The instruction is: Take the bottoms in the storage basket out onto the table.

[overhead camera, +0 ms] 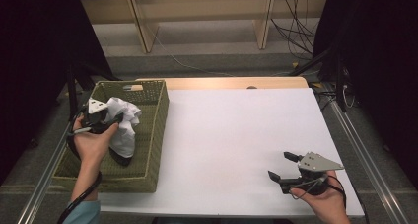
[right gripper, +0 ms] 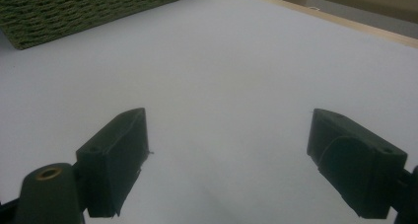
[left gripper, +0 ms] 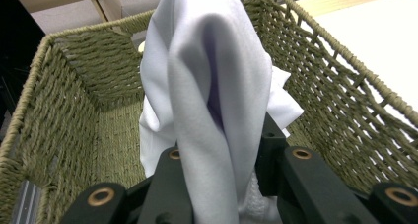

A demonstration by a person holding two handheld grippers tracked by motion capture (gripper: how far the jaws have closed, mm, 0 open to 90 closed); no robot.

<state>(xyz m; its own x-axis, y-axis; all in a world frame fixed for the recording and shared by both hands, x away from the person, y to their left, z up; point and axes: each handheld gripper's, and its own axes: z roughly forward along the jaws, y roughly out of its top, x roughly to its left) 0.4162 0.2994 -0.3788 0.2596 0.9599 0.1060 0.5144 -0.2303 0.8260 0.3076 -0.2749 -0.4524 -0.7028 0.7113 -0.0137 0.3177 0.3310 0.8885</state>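
the right gripper [overhead camera: 282,166] sits at the near right corner of the counter [overhead camera: 231,140], held low over the white surface in the person's right hand [overhead camera: 323,199]. its jaws stand wide apart with nothing between them; in the right gripper view [right gripper: 229,160] bare white counter shows in the gap. the left hand [overhead camera: 91,142] holds the left gripper [overhead camera: 106,120] above the basket [overhead camera: 157,135] at the near left. its jaws are clamped on a white cloth [overhead camera: 123,125]; in the left gripper view the cloth [left gripper: 217,95] rises in a bunched fold from between the two black jaws of the left gripper [left gripper: 222,184]. the cloth hangs inside the woven green basket [left gripper: 74,86], its lower folds draping toward the basket floor, where a dark item [overhead camera: 120,159] lies partly under it. the basket stands on the left edge of the counter, well apart from the right gripper. beyond the counter lies a wooden strip [overhead camera: 231,82], then the floor [overhead camera: 207,41] with cables [overhead camera: 296,26].
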